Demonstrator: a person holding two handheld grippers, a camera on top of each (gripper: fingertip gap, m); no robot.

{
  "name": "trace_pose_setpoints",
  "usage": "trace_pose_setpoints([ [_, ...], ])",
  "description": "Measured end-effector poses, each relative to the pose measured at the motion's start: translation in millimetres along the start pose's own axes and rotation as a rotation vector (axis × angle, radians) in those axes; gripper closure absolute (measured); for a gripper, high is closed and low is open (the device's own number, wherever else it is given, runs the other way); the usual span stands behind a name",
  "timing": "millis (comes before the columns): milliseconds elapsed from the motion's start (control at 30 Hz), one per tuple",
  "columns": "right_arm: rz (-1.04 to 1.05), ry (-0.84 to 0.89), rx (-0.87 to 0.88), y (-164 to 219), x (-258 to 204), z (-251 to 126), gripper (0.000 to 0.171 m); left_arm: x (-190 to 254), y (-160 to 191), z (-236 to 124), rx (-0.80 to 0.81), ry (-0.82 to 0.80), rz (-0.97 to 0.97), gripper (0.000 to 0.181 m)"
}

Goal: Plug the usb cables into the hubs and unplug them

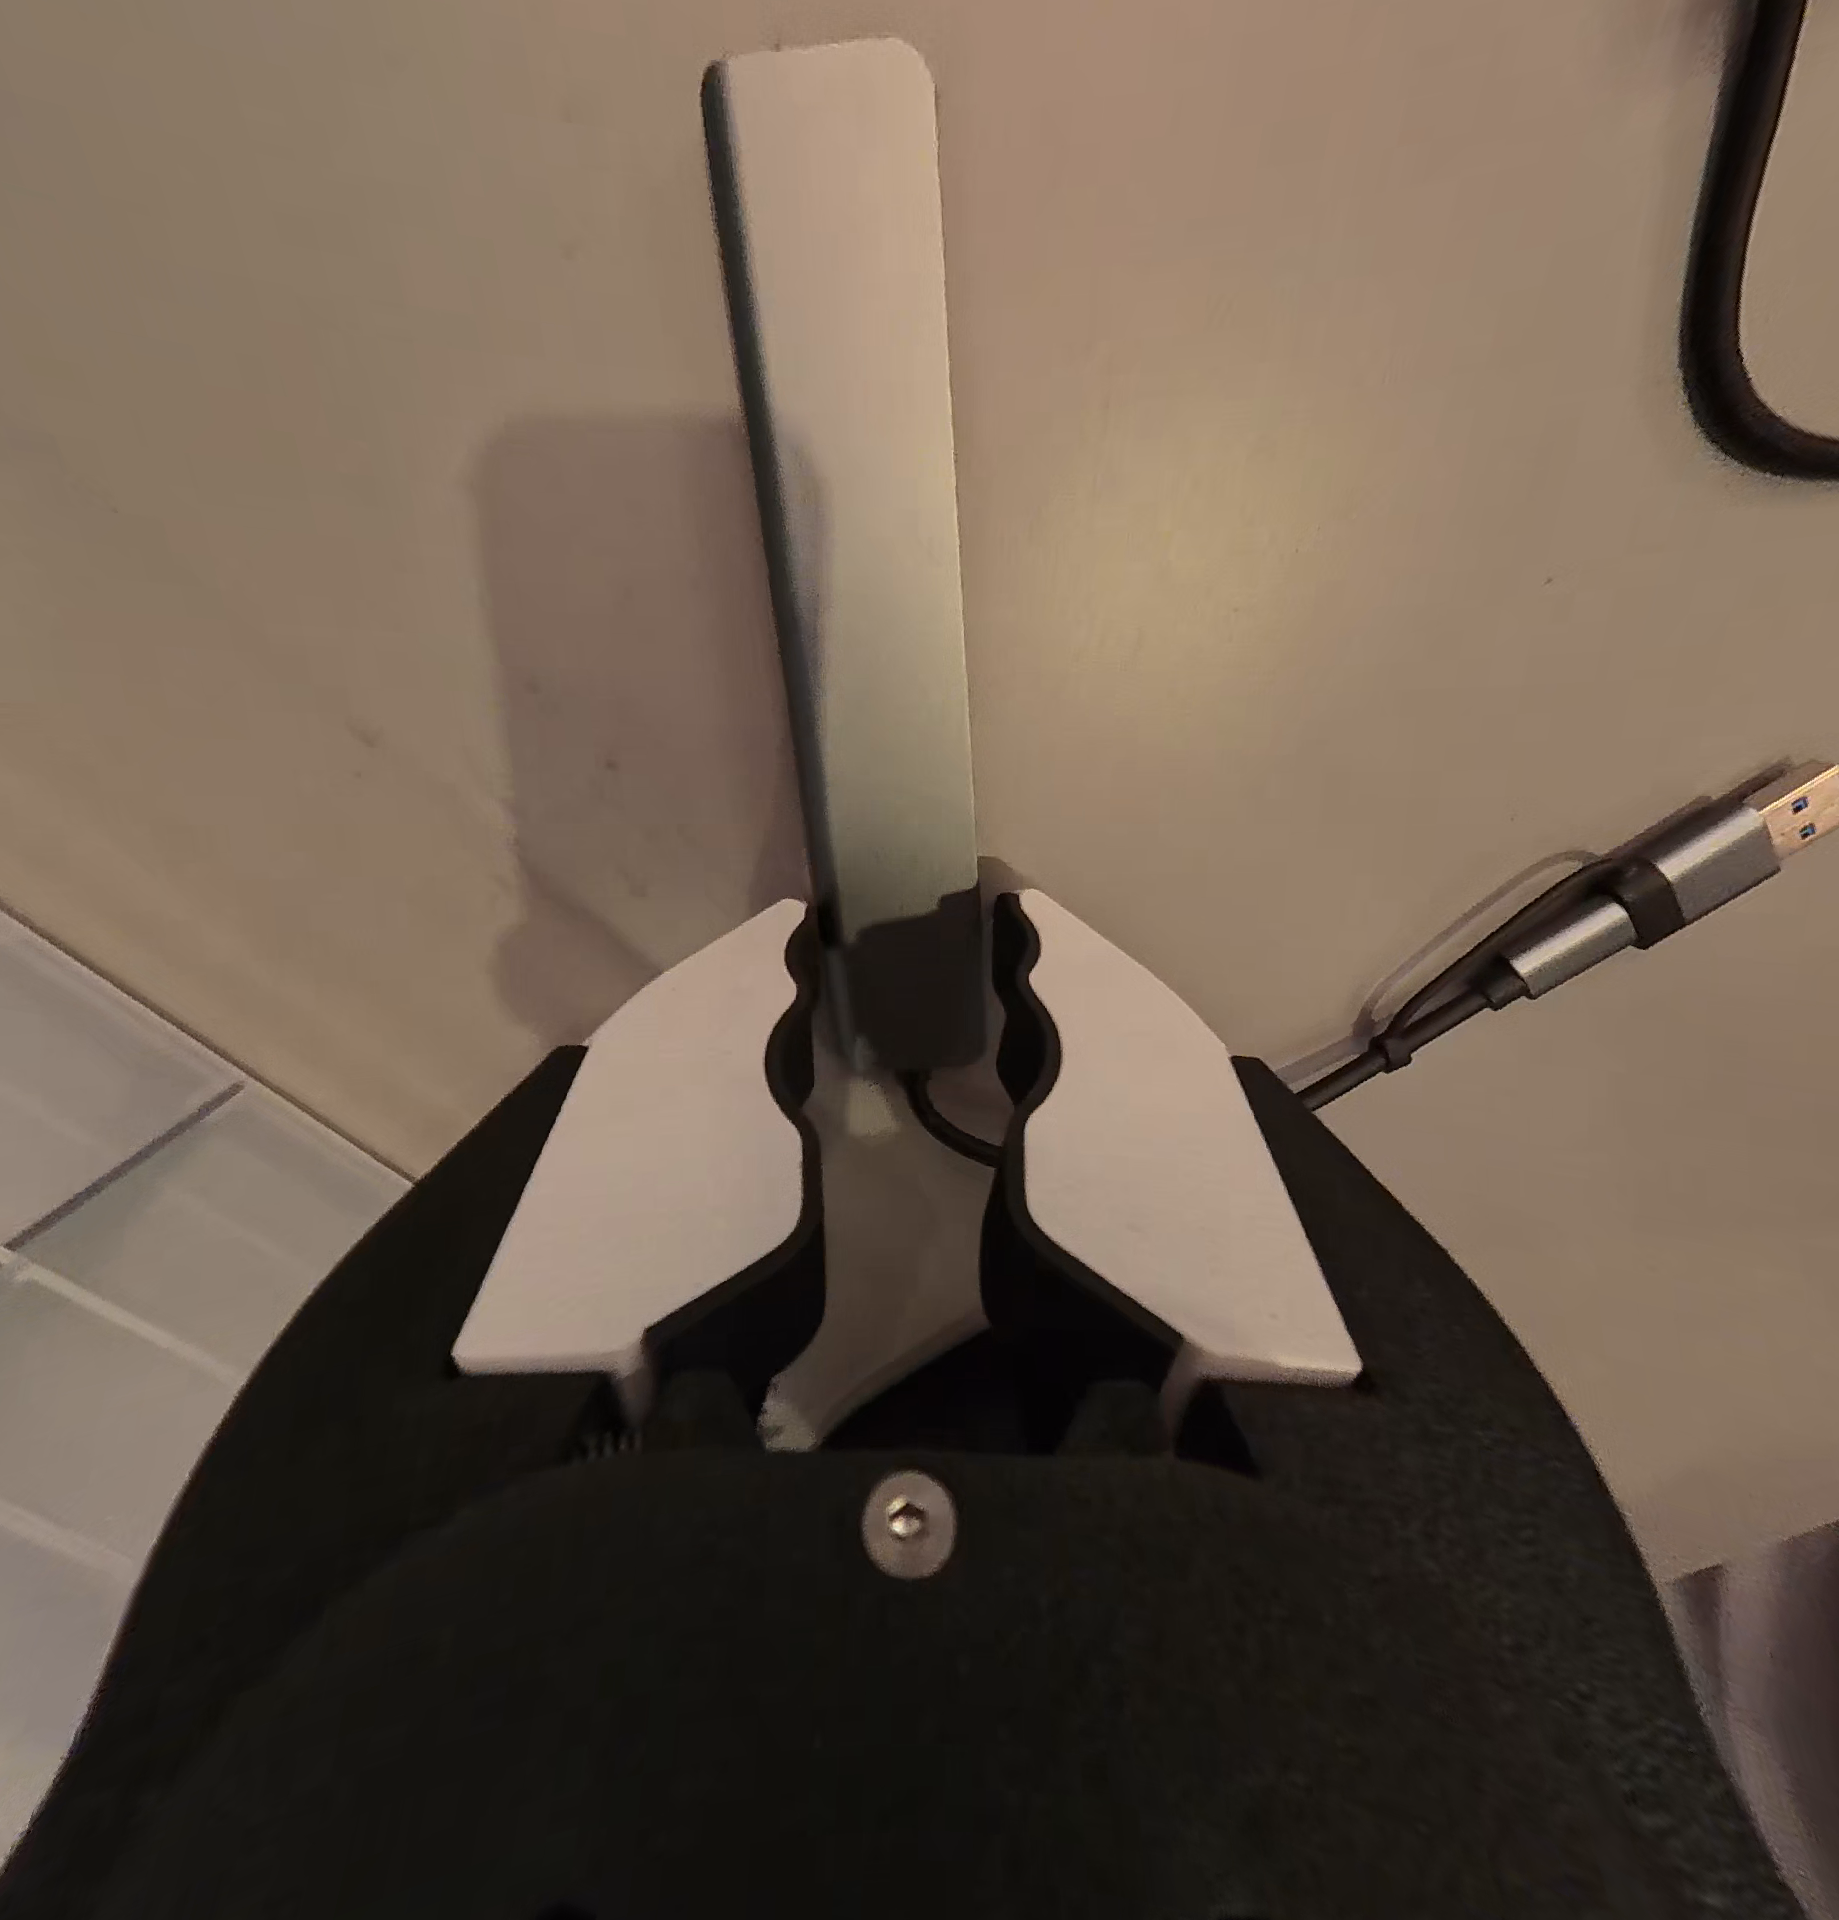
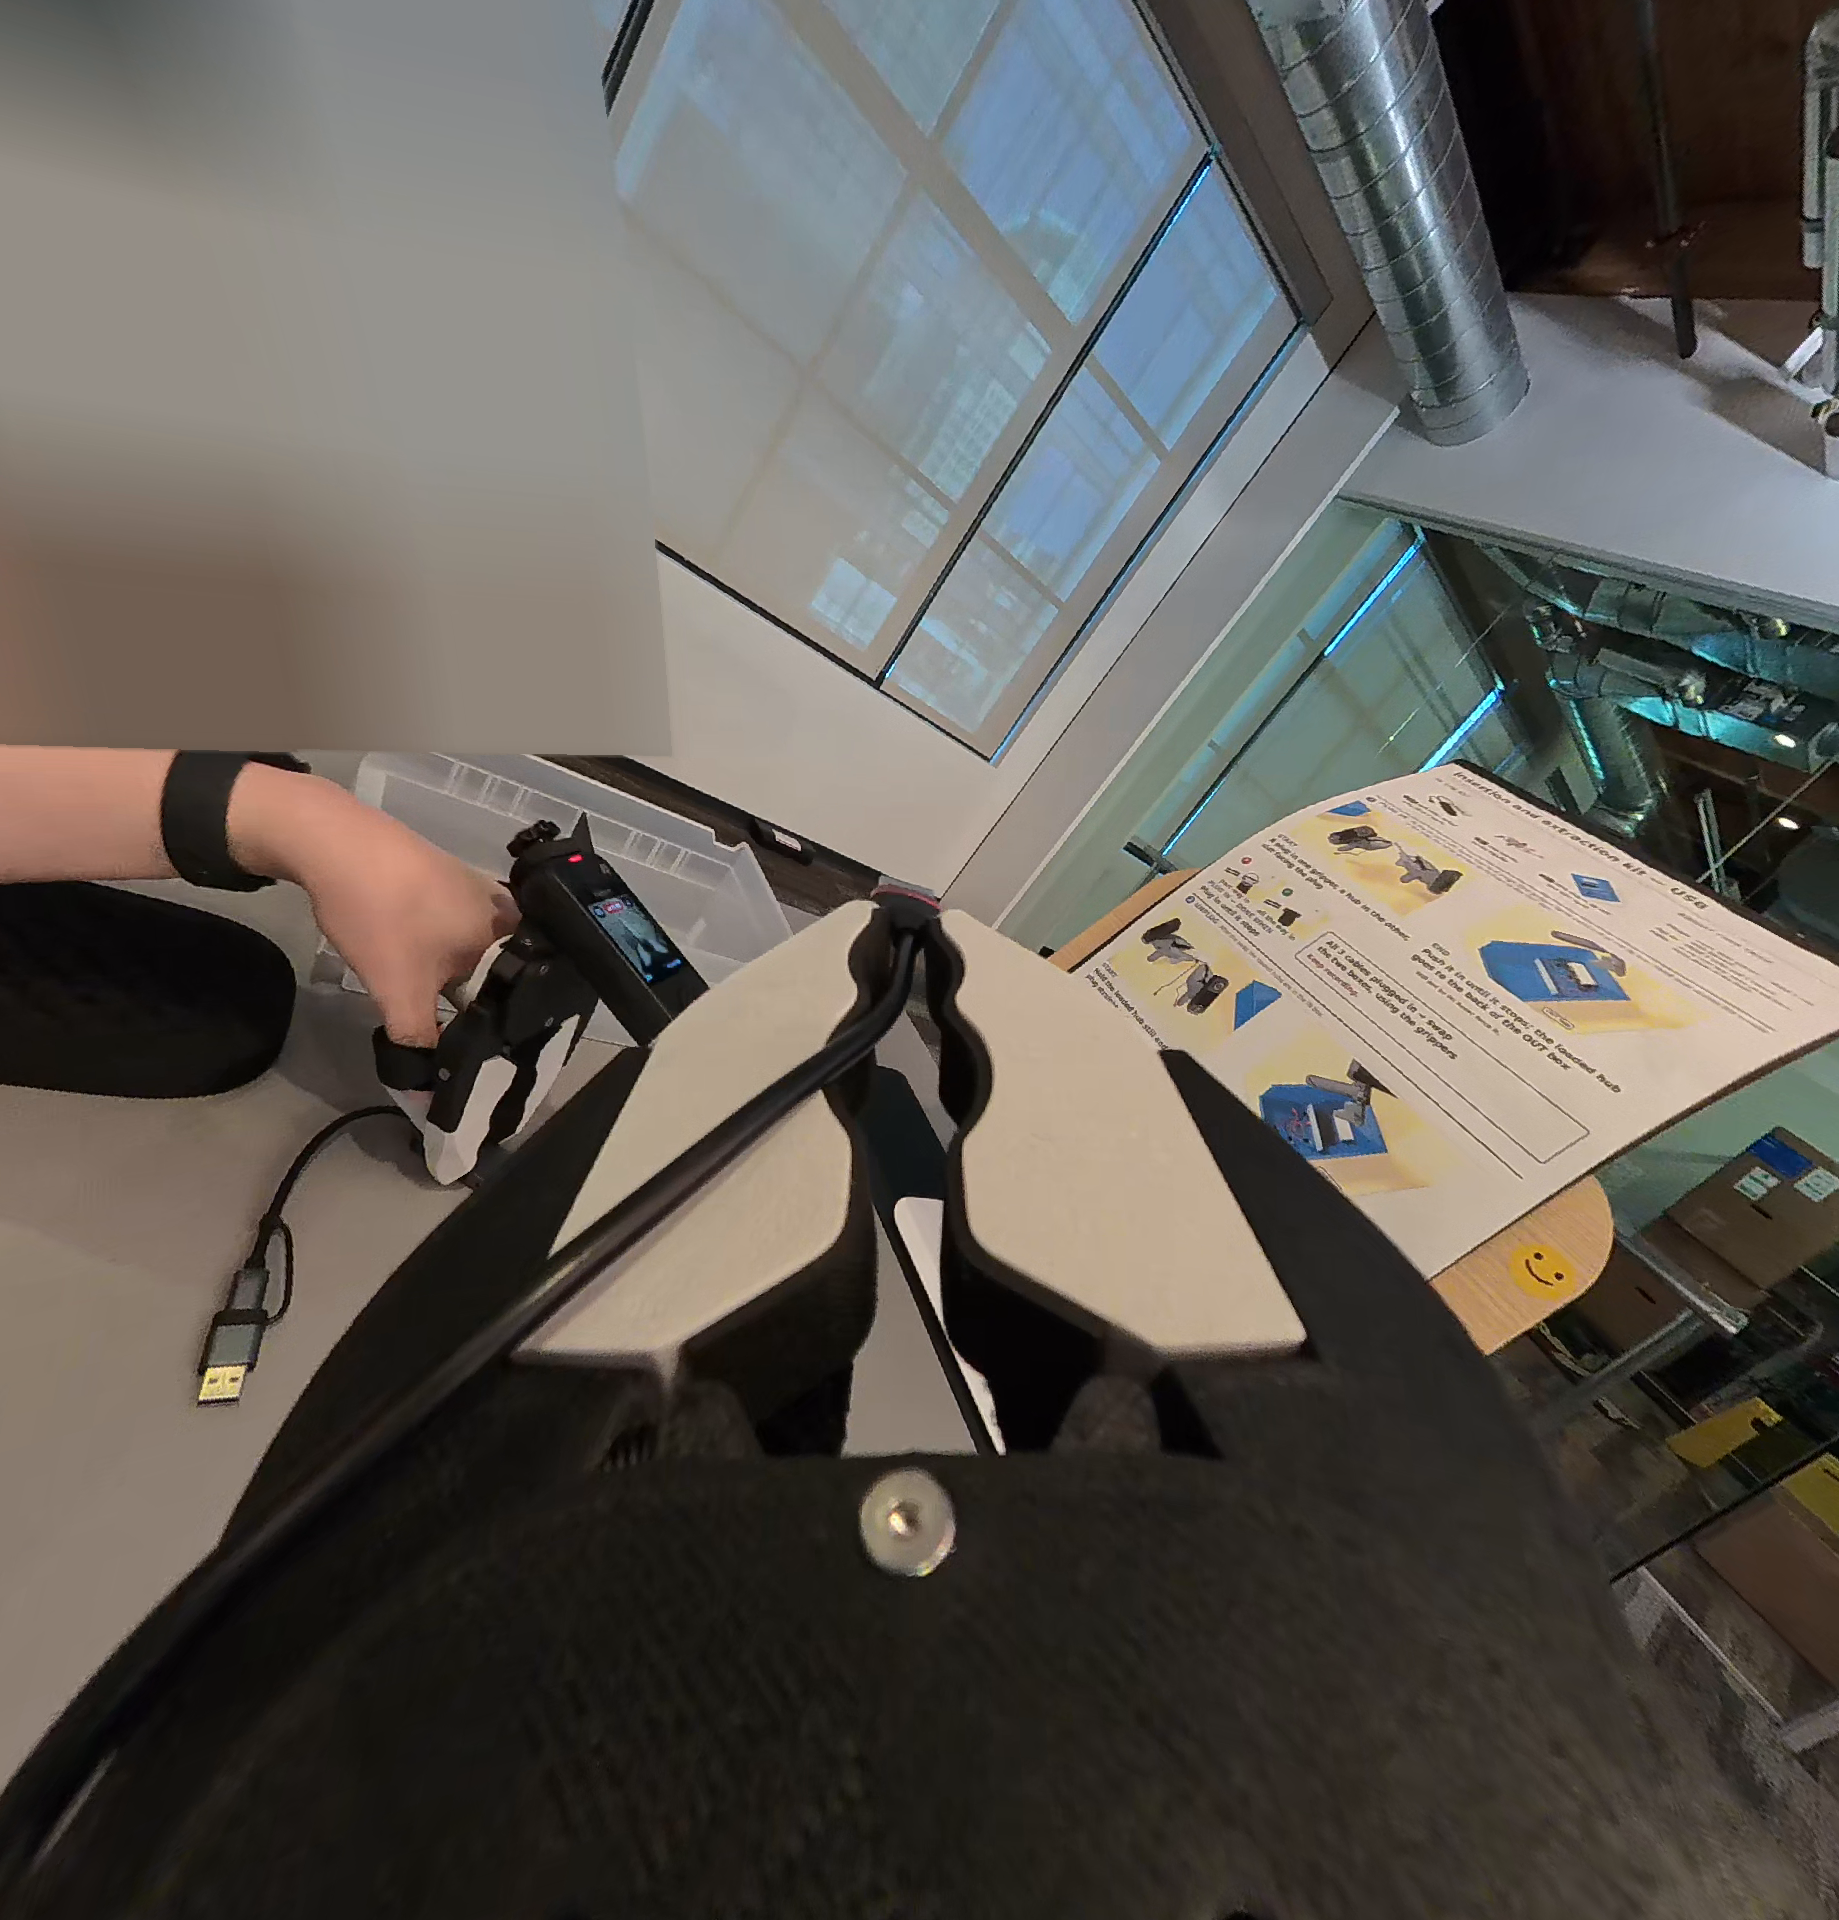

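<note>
My left gripper (image 1: 904, 920) is shut on the dark cable end of a long grey USB hub (image 1: 842, 468), which points straight ahead over the pale table (image 1: 323, 416). The hub's own lead, with a grey USB plug (image 1: 1715, 852), lies to the right; it also shows in the right wrist view (image 2: 231, 1351). My right gripper (image 2: 907, 920) is raised and tilted, shut on the plug end of a black cable (image 2: 790, 1091). Only the plug's red-ringed tip (image 2: 904, 891) pokes out. The cable trails back over the left finger. A hand holds the left gripper (image 2: 458, 1122) low on the table.
A clear plastic compartment box (image 1: 73, 1091) (image 2: 624, 831) sits left of the hub. A thick black cable (image 1: 1725, 312) loops at the far right. A printed instruction sheet (image 2: 1466, 997) on a wooden board stands to the right. The table edge (image 1: 1725, 1548) is near right. The grippers' ends are close to 40 cm from one another.
</note>
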State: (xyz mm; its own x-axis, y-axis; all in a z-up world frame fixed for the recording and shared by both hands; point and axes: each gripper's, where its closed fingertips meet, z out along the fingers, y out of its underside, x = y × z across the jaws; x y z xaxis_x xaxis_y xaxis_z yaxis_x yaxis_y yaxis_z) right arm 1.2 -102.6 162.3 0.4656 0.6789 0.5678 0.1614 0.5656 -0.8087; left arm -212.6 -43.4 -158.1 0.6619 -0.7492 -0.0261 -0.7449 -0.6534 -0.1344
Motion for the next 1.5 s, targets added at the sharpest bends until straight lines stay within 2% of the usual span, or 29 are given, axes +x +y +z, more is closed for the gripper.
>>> trace_pose_setpoints([
  [167,0.003,0.001,-0.004,1,2,-2,0.162,0,-4,1,-0.017,0.017,0.041,0.152],
  [300,0.019,0.006,-0.024,9,5,-2,0.162,7,-17,-4,0.045,0.093,0.002,0.152],
  [467,0.060,0.003,-0.126,35,9,1,0.165,30,-44,-27,0.195,0.354,-0.132,0.153],
  [667,0.171,-0.028,-0.286,87,4,19,0.164,68,-65,-61,0.395,0.828,-0.282,0.152],
  [733,0.165,0.078,-0.287,98,17,28,0.165,77,-70,-78,0.494,0.955,-0.298,0.152],
  [867,0.053,0.422,-0.188,97,46,33,0.165,91,-85,-121,0.732,1.235,-0.318,0.152],
  [933,-0.059,0.481,-0.171,94,40,38,0.165,94,-92,-142,0.852,1.327,-0.302,0.152],
  [1100,-0.252,0.631,-0.076,67,16,49,0.165,96,-102,-186,1.073,1.383,-0.234,0.153],
  [1233,-0.376,0.666,-0.081,60,-7,64,0.165,112,-110,-215,1.166,1.422,-0.173,0.152],
  [1367,-0.375,0.724,-0.060,55,-7,61,0.165,132,-120,-228,1.198,1.405,-0.120,0.152],
  [1500,-0.378,0.749,-0.059,53,0,54,0.165,135,-129,-232,1.255,1.347,-0.135,0.153],
])
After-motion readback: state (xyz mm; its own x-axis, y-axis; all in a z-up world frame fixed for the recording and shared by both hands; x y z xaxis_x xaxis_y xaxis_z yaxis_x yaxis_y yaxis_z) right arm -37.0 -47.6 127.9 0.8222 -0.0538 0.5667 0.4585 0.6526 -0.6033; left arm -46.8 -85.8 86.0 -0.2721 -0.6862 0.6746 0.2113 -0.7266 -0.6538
